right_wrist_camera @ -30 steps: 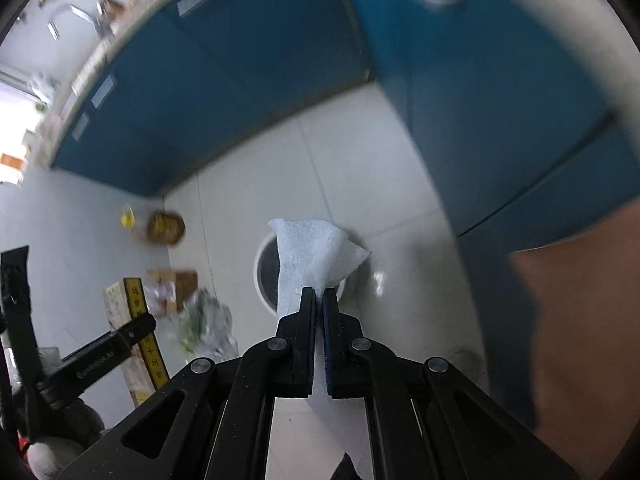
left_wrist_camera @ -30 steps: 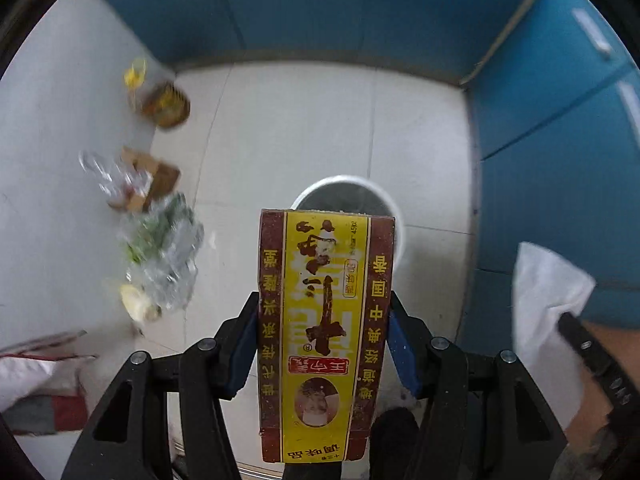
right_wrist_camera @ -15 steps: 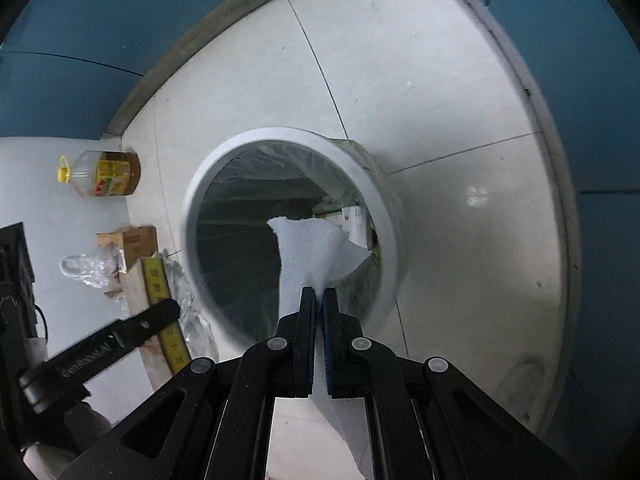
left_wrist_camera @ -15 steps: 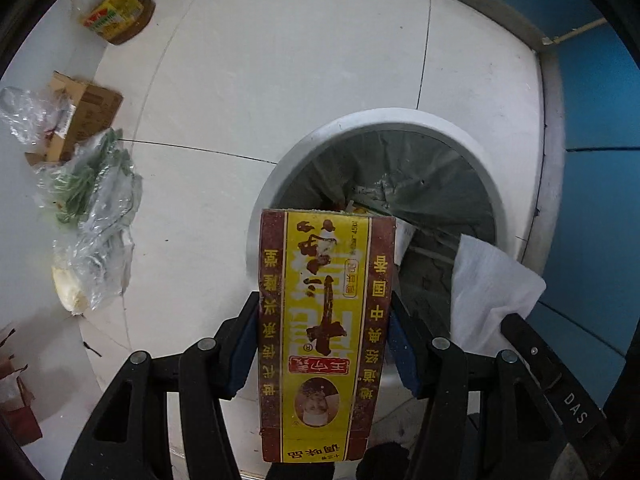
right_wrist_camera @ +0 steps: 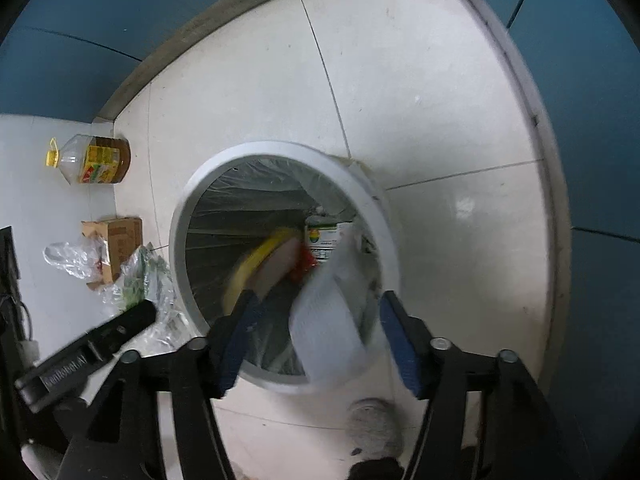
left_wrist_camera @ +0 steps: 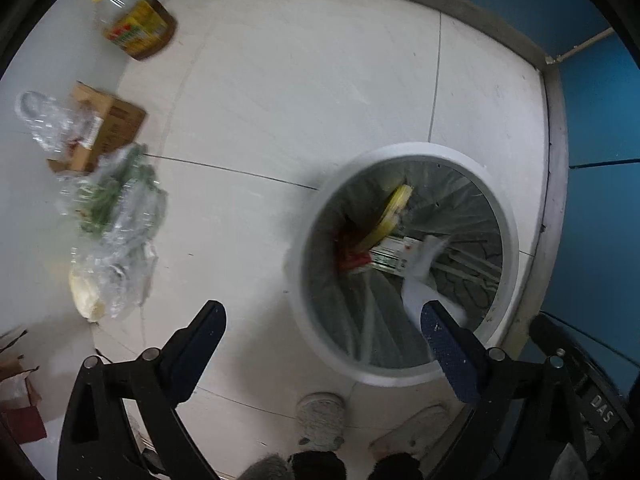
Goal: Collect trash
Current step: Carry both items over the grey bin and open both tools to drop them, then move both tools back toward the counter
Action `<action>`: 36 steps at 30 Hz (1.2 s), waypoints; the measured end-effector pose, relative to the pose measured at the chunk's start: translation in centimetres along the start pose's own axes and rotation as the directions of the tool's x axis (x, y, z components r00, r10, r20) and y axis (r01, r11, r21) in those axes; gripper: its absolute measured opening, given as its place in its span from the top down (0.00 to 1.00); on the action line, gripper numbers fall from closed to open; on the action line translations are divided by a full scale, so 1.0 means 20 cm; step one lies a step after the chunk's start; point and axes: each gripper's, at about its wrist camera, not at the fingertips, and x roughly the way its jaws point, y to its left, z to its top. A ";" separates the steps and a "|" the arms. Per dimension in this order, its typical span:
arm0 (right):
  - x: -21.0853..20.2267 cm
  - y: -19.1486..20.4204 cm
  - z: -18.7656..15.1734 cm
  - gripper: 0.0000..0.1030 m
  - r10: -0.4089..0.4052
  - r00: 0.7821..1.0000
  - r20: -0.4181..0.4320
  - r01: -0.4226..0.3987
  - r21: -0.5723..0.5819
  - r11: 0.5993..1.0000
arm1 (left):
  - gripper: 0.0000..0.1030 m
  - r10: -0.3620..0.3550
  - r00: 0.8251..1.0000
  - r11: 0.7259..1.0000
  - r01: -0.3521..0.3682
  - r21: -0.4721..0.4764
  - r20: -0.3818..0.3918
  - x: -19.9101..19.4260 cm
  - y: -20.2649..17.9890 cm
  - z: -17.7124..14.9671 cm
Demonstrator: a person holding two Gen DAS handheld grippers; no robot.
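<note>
Both sets of fingers are spread wide with nothing between them. My left gripper (left_wrist_camera: 320, 320) hangs just above the near rim of the bin (left_wrist_camera: 508, 240), its right finger over the opening and its left finger over the bare floor (left_wrist_camera: 300, 100). My right gripper (right_wrist_camera: 316, 308) sits over the near side of the same bin (right_wrist_camera: 280, 152).

The yellow box (left_wrist_camera: 390, 216) is inside the bin, tilted and blurred, ahead of the left fingers; I judge it is dropping onto the packets already lying in there. The white paper towel (right_wrist_camera: 332, 328) is blurred right between the right fingers but free of both, over the bin mouth, so I judge it is falling in too. These two pieces look as good as done.

What is left lies on the floor, well off to the left of the left fingers: a plastic bag with greens (left_wrist_camera: 112, 208), a crumpled clear wrapper beside a small cardboard box (left_wrist_camera: 108, 124), and farther ahead an oil bottle (left_wrist_camera: 136, 28) lying on its side. Whether the bottle counts as trash I cannot tell.

Nothing blocks the way to that pile. My own shoes (left_wrist_camera: 320, 420) stand just behind the fingers, close to the bin, and blue cabinets (left_wrist_camera: 600, 100) close off the right side.
</note>
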 end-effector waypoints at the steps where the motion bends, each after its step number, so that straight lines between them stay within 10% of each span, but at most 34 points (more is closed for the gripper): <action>1: -0.05 0.01 -0.02 0.20 -0.029 0.999 0.015 0.029 -0.028 0.999 | 0.03 0.016 1.000 1.000 -0.016 0.002 0.015 -0.03 0.01 -0.02; 4: -0.16 0.05 -0.10 0.01 -0.101 0.994 0.038 0.104 -0.095 0.990 | 0.03 0.065 0.996 0.998 -0.065 0.000 0.064 -0.17 0.04 -0.13; 13: -0.73 0.15 -0.42 0.00 -0.186 0.976 0.115 0.206 -0.198 0.958 | 0.03 0.075 0.984 0.997 -0.076 -0.003 0.163 -0.78 0.13 -0.46; 36: -2.60 0.45 -1.31 0.00 -0.044 0.935 0.353 0.140 -0.250 0.958 | 0.03 -0.011 0.928 0.998 -0.015 0.066 0.372 -2.37 0.27 -1.28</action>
